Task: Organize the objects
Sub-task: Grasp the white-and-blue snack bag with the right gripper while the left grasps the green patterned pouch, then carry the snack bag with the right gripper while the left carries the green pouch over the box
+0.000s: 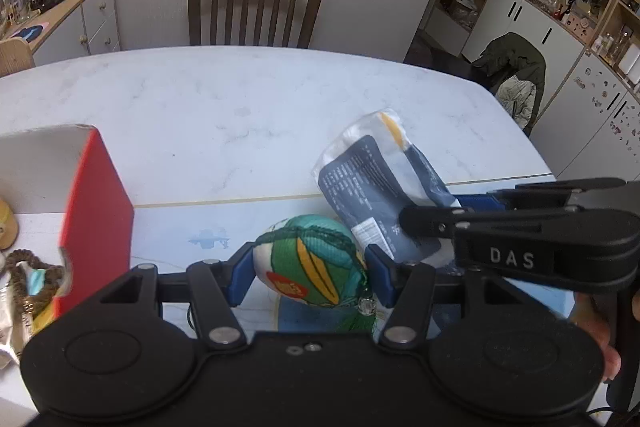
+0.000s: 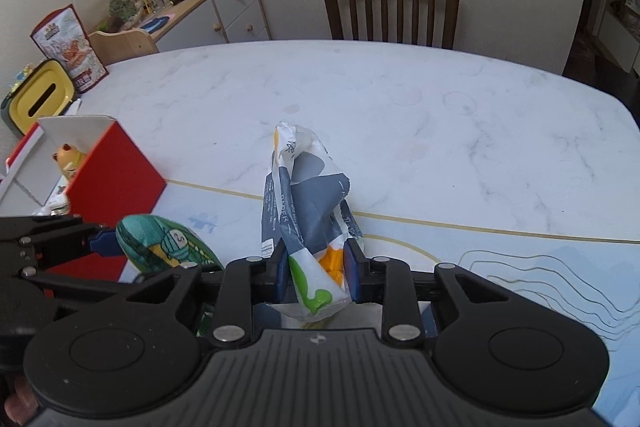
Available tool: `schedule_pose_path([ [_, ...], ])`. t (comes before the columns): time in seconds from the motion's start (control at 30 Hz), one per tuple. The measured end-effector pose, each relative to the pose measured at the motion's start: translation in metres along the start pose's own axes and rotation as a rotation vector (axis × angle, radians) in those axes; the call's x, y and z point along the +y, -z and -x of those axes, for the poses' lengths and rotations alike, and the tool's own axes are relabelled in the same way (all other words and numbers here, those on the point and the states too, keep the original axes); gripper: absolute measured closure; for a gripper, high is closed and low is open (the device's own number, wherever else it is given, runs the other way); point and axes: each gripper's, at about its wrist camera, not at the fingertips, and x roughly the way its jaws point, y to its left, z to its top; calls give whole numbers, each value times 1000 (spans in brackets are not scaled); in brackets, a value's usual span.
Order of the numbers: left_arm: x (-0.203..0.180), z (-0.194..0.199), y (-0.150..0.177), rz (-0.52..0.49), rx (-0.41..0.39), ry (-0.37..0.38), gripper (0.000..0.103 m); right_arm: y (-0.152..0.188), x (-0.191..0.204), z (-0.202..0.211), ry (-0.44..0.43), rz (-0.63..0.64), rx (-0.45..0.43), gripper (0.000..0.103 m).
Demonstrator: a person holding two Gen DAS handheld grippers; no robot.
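Soft pouch (image 1: 310, 259) (green and teal fabric, egg-shaped, w/ a tassel and small bead dangling) is sitting between the blue pads of the left hand-held gripper (image 1: 308, 277), which is closing on its sides and carrying it just above the near edge of the surface (image 1: 240, 99). It's looking light and squashy, so the pads are sinking in a bit; a grip across the widest middle, as now, seems safest, since the rounded ends would prob. squirt out. The tassel could snag on smth.

Plastic packet (image 2: 308, 223) (grey-blue and white w/ orange and green print) is being pinched at its lower end by the right hand-held gripper (image 2: 318, 275), w/ the rest standing crumpled above the pads. Film looks slick and floppy, contents light; holding low on the bunched part gives more bite than a flat edge would, though it may slide if swung fast.

Red box (image 2: 116, 183) is standing open toward the near left corner of the surface, w/ a yellow toy figure (image 2: 70, 163) inside. Judging by the task, both items are prob. heading there; the pouch is already beside its red wall, the packet farther right. In the left wrist view the right hand-held gripper (image 1: 404, 217) is reaching in from the right w/ the packet.
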Motion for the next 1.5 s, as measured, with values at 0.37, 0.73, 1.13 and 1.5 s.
schedule_pose_path([
  [0.37,-2,47,6,-28,-9,33,46,16,22,57,-17,13,-43,76],
  [0.73,13,83,12,-25,-15,57,46,30,50,95,-26,34,-50,76],
  [1.13,69,121,17,7,-44,39,46,30,95,108,-55,38,-61,76],
  [1.5,149,142,10,57,-63,-31,46,12,151,87,-73,51,-49,76],
])
